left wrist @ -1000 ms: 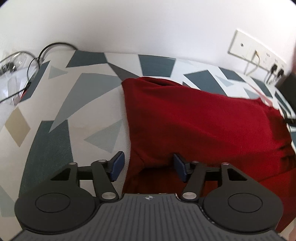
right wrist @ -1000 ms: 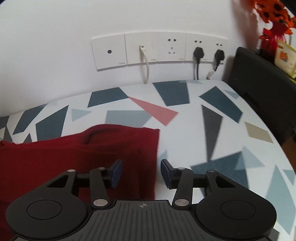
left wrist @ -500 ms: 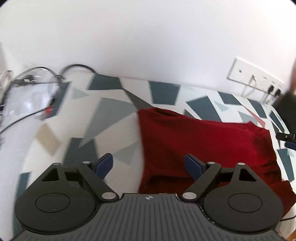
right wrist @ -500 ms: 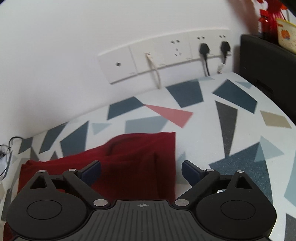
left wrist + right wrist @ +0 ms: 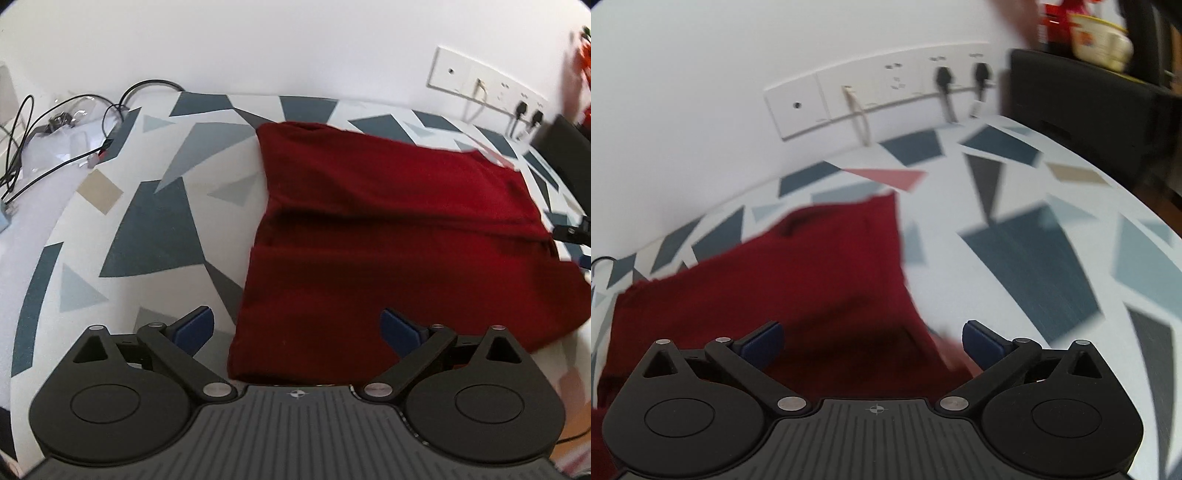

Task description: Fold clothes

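Red sweater [image 5: 399,236] lies centre frame on patterned table [image 5: 147,221], partly folded, one layer doubled over. Left claw [image 5: 297,326] wide, empty. Right claw [image 5: 873,339] wide, empty. Further folds judged outstanding.

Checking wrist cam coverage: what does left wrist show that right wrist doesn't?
Left wrist only: black cables and clear plastic clutter at the table's far left, plus the garment's whole near edge.
Right wrist only: a black cabinet with a bowl on top.
Both: red garment, patterned tablecloth, wall sockets, open jaws.
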Available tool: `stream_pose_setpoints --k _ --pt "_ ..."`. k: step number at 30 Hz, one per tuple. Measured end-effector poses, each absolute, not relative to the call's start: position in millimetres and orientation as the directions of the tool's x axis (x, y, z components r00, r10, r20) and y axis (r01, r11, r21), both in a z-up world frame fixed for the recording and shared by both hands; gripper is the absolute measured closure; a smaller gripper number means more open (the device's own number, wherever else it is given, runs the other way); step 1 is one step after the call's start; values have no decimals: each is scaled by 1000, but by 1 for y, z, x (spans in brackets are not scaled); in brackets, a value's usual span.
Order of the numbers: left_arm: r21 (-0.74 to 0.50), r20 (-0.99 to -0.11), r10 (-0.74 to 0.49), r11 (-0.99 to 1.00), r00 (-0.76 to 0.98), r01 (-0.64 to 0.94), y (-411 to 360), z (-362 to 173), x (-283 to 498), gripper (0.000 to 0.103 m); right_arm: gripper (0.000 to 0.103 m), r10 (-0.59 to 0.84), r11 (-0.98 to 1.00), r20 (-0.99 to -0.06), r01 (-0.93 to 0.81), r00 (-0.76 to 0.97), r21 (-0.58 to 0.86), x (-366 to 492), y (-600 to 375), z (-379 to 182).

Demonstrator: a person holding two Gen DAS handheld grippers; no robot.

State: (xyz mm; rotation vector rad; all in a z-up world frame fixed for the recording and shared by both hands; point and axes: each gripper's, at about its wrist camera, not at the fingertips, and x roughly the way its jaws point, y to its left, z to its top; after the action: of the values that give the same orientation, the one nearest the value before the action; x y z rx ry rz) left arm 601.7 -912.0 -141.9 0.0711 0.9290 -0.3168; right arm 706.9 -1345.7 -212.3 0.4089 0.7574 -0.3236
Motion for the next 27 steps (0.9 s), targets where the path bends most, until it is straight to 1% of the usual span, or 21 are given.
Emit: stream_pose_setpoints --k 3,6,9,14,15,17,19,21,22,23,25,27 --pt "-122 -805 -274 944 526 306 -908 -154 600 3 1 -180 845 -745 488 642 217 676 -1347 -214" --pt "-225 -817 -340 932 467 286 -904 -170 601 0 1 -218 847 -767 507 604 159 657 -1345 -217" --pt "-211 -808 -333 934 486 288 -907 -176 595 0 1 -274 850 -744 515 609 109 637 -1340 -219" --pt "-86 -824 -273 926 496 367 -921 -182 590 0 2 -261 846 -733 514 628 139 618 -1337 -226" --pt "-83 -823 -274 925 498 371 -921 -182 589 0 2 -261 848 -727 511 635 143 617 -1337 -227" --pt "-116 -816 -295 926 498 359 -915 -182 590 0 7 -259 849 -708 504 657 158 617 -1338 -227" --pt "-156 -808 -316 929 497 337 -908 -180 591 0 9 -251 844 -689 502 680 188 618 -1342 -226" --pt "-235 -802 -338 937 493 259 -894 -175 594 0 9 -242 830 -680 510 692 224 621 -1346 -227" --pt "-291 -792 -358 933 494 210 -884 -174 595 0 14 -231 819 -682 517 694 248 622 -1349 -229" --pt "-355 -777 -387 921 497 161 -873 -173 595 1 26 -214 806 -687 522 695 277 623 -1353 -231" --pt "-469 -737 -452 877 503 102 -856 -172 593 4 40 -163 772 -694 528 701 353 623 -1360 -234" --pt "-505 -719 -479 858 504 95 -848 -171 590 7 42 -140 747 -689 533 711 398 619 -1362 -236"
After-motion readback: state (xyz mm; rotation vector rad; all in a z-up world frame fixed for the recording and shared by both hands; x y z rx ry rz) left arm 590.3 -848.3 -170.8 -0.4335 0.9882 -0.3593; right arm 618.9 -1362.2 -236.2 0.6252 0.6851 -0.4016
